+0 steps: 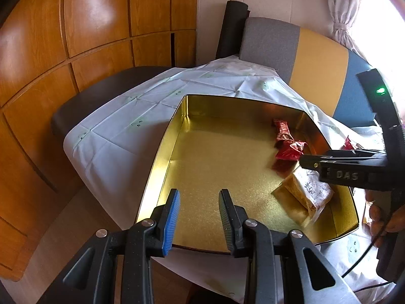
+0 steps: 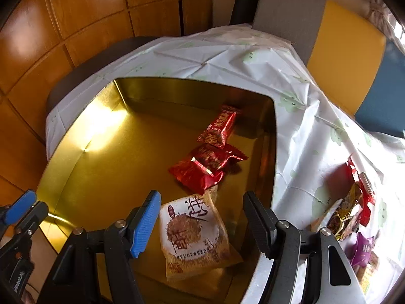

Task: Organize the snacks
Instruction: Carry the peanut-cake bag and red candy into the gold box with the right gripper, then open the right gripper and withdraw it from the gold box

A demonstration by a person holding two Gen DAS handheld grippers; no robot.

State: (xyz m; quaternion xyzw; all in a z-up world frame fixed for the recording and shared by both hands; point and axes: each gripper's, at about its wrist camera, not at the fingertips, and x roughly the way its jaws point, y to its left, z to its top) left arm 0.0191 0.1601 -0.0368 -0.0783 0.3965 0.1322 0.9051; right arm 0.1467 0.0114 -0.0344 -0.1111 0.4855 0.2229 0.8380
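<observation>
A gold tin tray point(image 2: 76, 177) sits on a table covered by a white tablecloth point(image 2: 303, 126) printed with pale green motifs. Three snacks lie inside the tray, all toward its right side. The tan snack packet point(image 2: 193, 238), printed with dark characters and a round brown picture, lies flat on the tray floor nearest the cameras. The red snack packet point(image 2: 207, 168) lies just beyond it, with the near edge of the red wrapper overlapping the far corner of the tan one. The long red snack bar point(image 2: 219, 129) lies farther back, close to the tray's right wall, its near end touching the red snack packet. The right gripper point(image 2: 202, 223) hangs above the tan snack packet with its jaws spread wide on either side of the packet's outline; the blue pad and the black pad are both clear of the wrapper, so nothing is grasped. The left gripper point(image 1: 199, 217) is positioned over the near left part of the tray floor, jaws parted, nothing between them. In the left wrist view the right gripper point(image 1: 307, 160) enters from the right edge, above the snacks. Outside the tray, on the tablecloth to the right, lies a loose pile of snacks point(image 2: 351, 212) in red, brown and purple wrappers. A chair point(image 1: 298, 50) with grey, yellow and blue upholstery stands behind the table, and wooden cabinet panels point(image 1: 88, 25) fill the left background.
</observation>
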